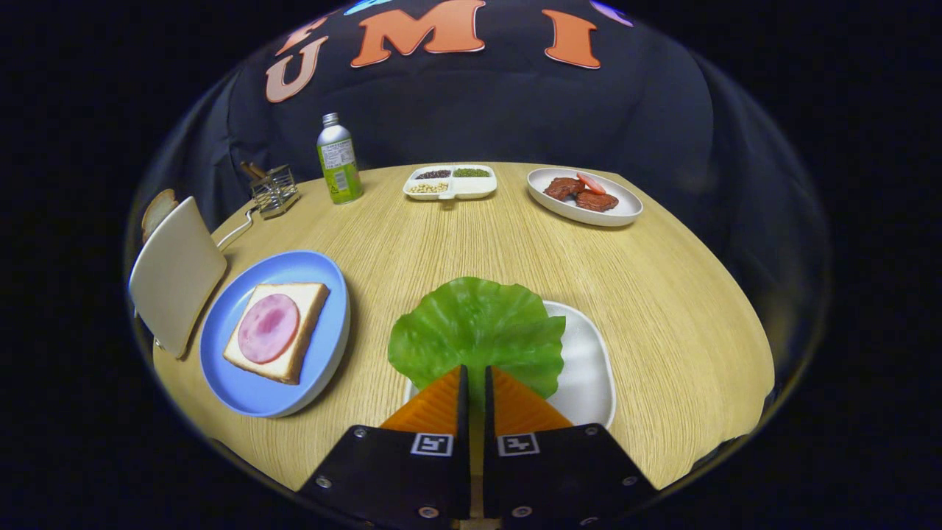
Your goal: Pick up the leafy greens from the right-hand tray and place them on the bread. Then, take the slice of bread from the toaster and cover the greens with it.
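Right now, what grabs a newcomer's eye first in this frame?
The big lettuce leaf, lying over the white tray with the claw closed on its near edge. Next, left of it, the blue plate with a slice of bread topped by a round of ham, and the toaster beside that with a second slice sticking up behind it.
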`<state>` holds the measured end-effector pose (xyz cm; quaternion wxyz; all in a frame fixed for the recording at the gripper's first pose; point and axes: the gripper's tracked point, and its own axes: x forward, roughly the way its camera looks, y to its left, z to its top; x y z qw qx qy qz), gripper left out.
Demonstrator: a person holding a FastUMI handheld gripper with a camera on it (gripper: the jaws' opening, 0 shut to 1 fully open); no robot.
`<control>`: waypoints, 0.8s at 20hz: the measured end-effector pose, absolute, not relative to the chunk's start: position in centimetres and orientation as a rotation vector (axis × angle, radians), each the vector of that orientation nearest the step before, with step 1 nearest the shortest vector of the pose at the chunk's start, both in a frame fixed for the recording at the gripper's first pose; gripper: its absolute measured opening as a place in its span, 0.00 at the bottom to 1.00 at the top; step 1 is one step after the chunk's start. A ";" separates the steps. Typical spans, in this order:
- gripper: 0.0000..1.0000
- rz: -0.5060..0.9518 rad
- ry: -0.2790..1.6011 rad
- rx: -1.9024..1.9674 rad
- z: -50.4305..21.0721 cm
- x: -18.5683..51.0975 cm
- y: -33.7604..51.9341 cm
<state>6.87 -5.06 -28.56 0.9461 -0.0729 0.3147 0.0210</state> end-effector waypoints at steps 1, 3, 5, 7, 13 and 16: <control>0.03 0.030 0.644 -0.128 -28.6 7.1 -5.3; 0.01 0.017 0.652 -0.134 -28.5 7.0 -5.2; 0.01 0.014 0.629 -0.156 -27.7 6.9 -5.0; 0.01 0.014 0.601 -0.148 -26.5 6.8 -4.5; 0.01 0.030 0.548 -0.150 -22.3 6.6 -2.8; 0.00 0.047 0.522 -0.145 -20.3 6.3 -1.3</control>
